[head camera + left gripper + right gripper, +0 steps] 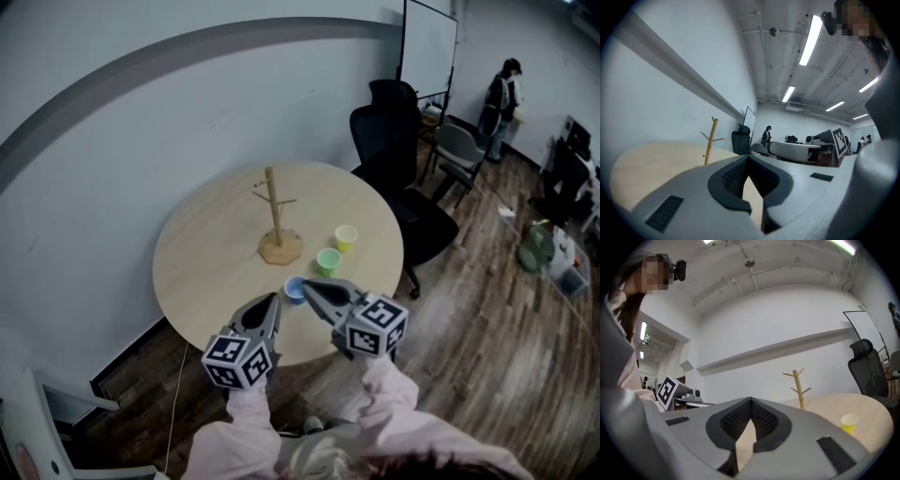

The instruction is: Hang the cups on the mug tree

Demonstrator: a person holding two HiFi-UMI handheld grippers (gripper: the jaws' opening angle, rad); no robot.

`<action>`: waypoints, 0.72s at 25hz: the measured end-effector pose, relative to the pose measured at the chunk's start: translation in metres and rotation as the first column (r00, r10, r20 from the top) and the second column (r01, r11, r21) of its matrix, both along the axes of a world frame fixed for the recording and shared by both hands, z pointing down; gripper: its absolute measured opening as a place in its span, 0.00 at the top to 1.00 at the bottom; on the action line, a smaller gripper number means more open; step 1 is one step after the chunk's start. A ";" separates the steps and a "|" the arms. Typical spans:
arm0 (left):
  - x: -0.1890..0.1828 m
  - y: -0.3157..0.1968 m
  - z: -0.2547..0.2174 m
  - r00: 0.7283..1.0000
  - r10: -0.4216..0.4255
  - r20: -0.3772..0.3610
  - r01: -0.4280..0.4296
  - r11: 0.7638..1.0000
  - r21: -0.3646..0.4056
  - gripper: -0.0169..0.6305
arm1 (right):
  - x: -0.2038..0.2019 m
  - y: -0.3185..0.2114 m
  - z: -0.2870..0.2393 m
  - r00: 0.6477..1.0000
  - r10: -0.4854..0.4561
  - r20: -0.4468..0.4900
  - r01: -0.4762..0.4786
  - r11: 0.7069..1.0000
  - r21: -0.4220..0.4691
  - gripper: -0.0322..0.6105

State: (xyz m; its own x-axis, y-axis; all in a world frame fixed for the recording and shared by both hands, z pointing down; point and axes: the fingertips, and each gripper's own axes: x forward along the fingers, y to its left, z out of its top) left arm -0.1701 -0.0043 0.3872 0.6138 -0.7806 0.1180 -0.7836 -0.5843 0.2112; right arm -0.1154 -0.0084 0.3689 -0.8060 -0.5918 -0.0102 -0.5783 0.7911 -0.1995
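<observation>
Your L gripper (273, 300) and R gripper (309, 287) are both over the near edge of the round table (202, 272). They're on your side of the mug tree (275, 217), tips aimed roughly toward it.

- **L jaws:** together, tips meeting, nothing btwn them.
- **R jaws:** same, pressed together and empty.
- **Mug tree:** upright near the table's middle.
- **Cups:** all three stand on the tabletop, right of the tree and nearer you than it.
  - Yellow cup (346, 237) is just right of the tree's base.
  - Green cup (328, 262) is a bit nearer you than the yellow one.
  - Blue cup (295, 289) is farthest from the tree, right beside the R gripper's tip. Can't tell if they touch.

In the R gripper view the tree (799, 387) is right of the jaws, w/ the yellow cup (849, 423) further right. In the L gripper view the tree (709, 140) is left of the jaws. A black office chair (398, 141) is beyond the tree to the right, off the table.
</observation>
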 end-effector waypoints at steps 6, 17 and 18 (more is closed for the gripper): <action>-0.006 -0.007 0.012 1.000 0.002 0.006 -0.002 1.000 -0.029 0.97 | -0.004 -0.008 0.011 1.000 0.018 0.005 -0.018 1.000 -0.025 0.97; 0.006 -0.022 0.044 1.000 -0.017 -0.002 0.017 0.993 -0.113 0.97 | 0.008 -0.032 0.047 0.999 0.021 -0.047 -0.026 0.995 -0.099 0.97; 0.008 -0.024 0.047 1.000 -0.020 -0.003 0.020 0.992 -0.124 0.97 | 0.010 -0.036 0.050 0.998 0.021 -0.052 -0.026 0.994 -0.107 0.97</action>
